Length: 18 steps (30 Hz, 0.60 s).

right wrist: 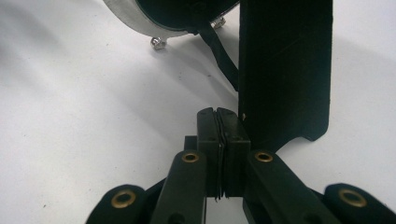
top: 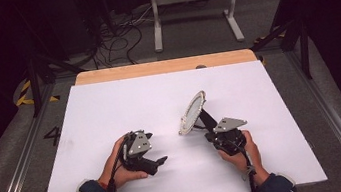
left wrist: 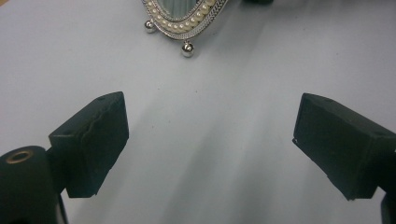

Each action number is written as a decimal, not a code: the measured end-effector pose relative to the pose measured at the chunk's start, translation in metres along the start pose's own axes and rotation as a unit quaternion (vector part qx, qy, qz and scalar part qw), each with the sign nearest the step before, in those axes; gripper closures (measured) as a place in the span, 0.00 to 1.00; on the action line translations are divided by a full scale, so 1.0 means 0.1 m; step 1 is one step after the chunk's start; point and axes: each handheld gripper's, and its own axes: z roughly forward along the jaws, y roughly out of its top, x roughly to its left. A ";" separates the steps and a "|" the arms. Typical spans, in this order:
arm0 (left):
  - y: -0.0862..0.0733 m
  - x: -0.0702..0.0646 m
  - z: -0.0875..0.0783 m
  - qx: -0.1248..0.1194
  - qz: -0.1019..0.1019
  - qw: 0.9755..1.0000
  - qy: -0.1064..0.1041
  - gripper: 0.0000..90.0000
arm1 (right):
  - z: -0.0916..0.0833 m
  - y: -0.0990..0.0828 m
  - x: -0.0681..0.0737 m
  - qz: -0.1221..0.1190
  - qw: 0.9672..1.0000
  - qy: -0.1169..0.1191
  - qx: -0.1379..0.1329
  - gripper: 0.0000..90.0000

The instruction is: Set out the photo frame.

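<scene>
Mirror first: an oval silver-framed mirror with a pearl-beaded rim (top: 194,112) stands tilted on the white table sheet (top: 110,109), a little right of centre, propped by its flat black back stand (right wrist: 285,70). From the middle of the sheet it sits at about 3 o'clock. The right gripper (top: 212,129) is just behind it at 5 o'clock of the frame, jaws pressed fully together; whether they pinch the stand's edge or merely lie beside it I cannot tell. The left gripper (top: 161,161) rests at 8 o'clock of the mirror, well apart from it, jaws spread wide with nothing between them. 2 small silver ball feet (left wrist: 187,48) touch the sheet.
</scene>
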 end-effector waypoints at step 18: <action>-0.14 0.02 -0.11 -0.002 -0.009 1.000 0.005 0.11 | -0.01 -0.02 -0.09 0.011 1.000 -0.008 -0.009 0.91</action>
